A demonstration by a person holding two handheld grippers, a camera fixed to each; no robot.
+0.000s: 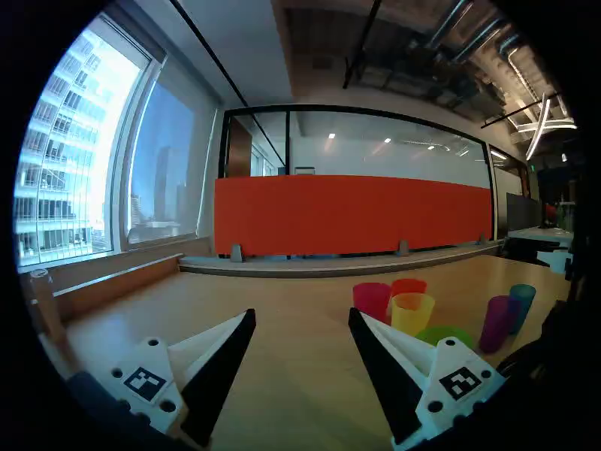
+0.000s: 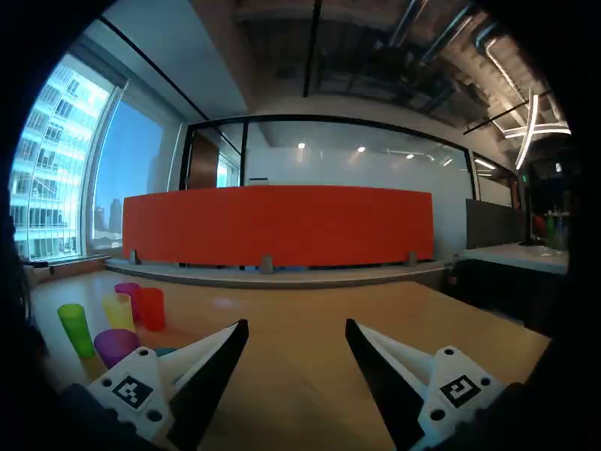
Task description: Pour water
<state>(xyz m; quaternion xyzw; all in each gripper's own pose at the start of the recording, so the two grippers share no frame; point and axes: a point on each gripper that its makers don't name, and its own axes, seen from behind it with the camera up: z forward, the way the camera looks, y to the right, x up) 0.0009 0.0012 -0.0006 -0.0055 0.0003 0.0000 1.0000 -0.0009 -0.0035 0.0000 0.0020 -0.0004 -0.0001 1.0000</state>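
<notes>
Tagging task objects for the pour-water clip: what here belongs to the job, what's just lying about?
Job: translucent plastic pink cup, red cup, yellow cup, green cup, purple cup, teal cup on the light wooden table; left gripper, right gripper, both open, empty.
Lying about: long orange partition panel; tall glass window; white ceiling strip light.

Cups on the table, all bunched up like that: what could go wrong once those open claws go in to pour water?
1. The cups stand tightly clustered, so the open left gripper, reaching for one, could knock its neighbours over.
2. They look like light plastic; a hard squeeze might deform one and spill it.
3. The pictures do not show which cup holds water, so the right gripper might pick an empty one.
</notes>
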